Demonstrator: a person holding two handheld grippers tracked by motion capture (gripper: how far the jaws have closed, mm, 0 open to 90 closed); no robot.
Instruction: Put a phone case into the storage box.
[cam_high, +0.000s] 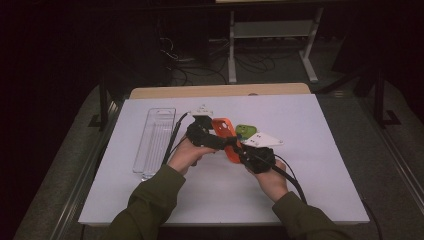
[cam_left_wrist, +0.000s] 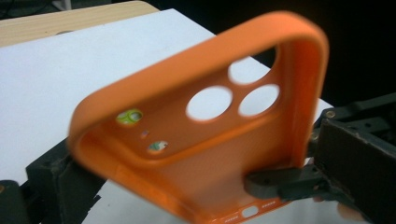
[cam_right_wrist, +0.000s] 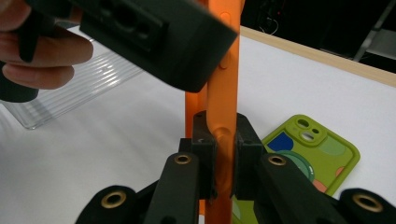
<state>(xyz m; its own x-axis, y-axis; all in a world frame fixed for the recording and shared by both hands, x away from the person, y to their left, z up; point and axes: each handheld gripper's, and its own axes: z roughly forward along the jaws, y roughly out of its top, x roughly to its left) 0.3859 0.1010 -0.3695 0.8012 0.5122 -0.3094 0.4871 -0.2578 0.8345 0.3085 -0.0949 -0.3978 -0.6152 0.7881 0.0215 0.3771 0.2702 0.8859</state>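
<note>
- Above the white surface, in the high view, both hands meet near the middle: the left gripper and the right gripper hold an orange phone case between them, lifted off the sheet and tilted.
- Just behind the orange case lies a green phone case flat on the surface, with a white card-like piece beside it; what that piece is cannot be told.
- To the left, well apart from the hands, a clear plastic tray lies lengthwise on the surface.
- Olive sleeves come in from the bottom edge, and a black cable trails from the right gripper.
- Seen from the left gripper view, the orange phone case stands close to the lens with its open inside facing the camera, three round camera holes near its top.
- One dark finger of the left gripper presses the case's lower left edge; the other side is hidden, so the fingers look closed on the case.
- At lower right, the right gripper grips the case's opposite rim.
- From the right gripper view, the orange phone case stands edge-on and upright, and the right gripper's fingers are narrowed tight on its side wall.
- The left gripper's body sits at upper left against the case, held by a hand.
- The green phone case lies on the surface behind, and the clear tray sits at left.
</note>
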